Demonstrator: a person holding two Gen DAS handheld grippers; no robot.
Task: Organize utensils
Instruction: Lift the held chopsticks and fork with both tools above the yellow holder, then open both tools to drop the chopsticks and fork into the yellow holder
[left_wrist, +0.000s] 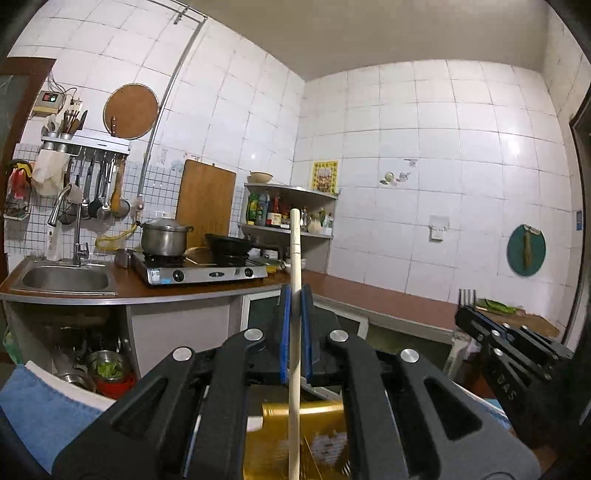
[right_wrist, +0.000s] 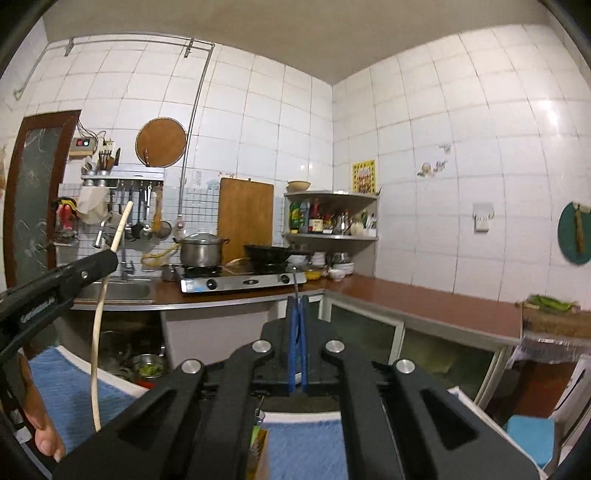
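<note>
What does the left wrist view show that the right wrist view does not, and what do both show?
Only the left wrist view: fork tines sticking up from the right gripper, and a gold box below.

Only the right wrist view: a hand on the left gripper, and the right gripper shut on a thin metal handle.

Both: the wooden chopstick clamped in the left gripper, the stove, steel pot, sink and blue towel.

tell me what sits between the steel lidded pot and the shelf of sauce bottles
A black wok sits on the gas stove, between the steel lidded pot and the corner shelf of sauce bottles. A wooden cutting board leans behind. The right wrist view shows it best.
</note>
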